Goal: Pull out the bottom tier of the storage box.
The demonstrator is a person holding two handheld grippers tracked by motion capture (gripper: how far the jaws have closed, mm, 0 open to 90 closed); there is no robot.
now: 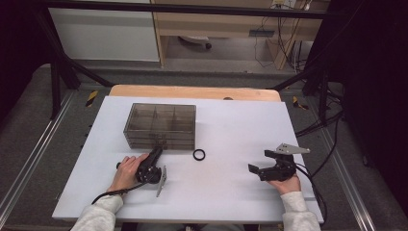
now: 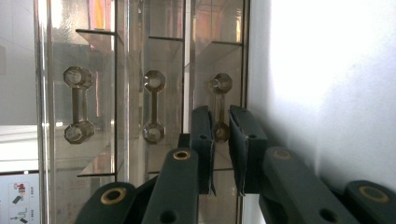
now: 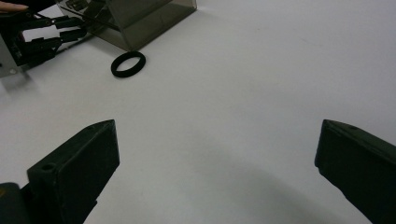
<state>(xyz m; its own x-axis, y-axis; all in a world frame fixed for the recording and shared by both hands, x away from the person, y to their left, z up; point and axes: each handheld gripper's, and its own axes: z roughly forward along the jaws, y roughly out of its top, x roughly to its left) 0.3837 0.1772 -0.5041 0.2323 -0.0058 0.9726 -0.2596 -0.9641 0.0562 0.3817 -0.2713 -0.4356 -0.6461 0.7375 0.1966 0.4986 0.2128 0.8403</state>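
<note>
Clamping a drawer handle [image 2: 220,109], the left gripper [image 2: 221,128] looks merely near the box [image 1: 160,126] from above; right gripper [image 3: 217,154] gapes.

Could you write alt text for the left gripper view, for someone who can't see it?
Two black jaws of the left tool close around the rightmost of three clear handles on a smoky see-through drawer box. The view is turned sideways, with the white table at the right.

White worktop [image 1: 231,192] over a wooden board, smoky clear drawer box [image 1: 160,125] resting on its far left part, small black ring [image 1: 198,154] lying flat just beside the box's near right corner, rest bare
</note>
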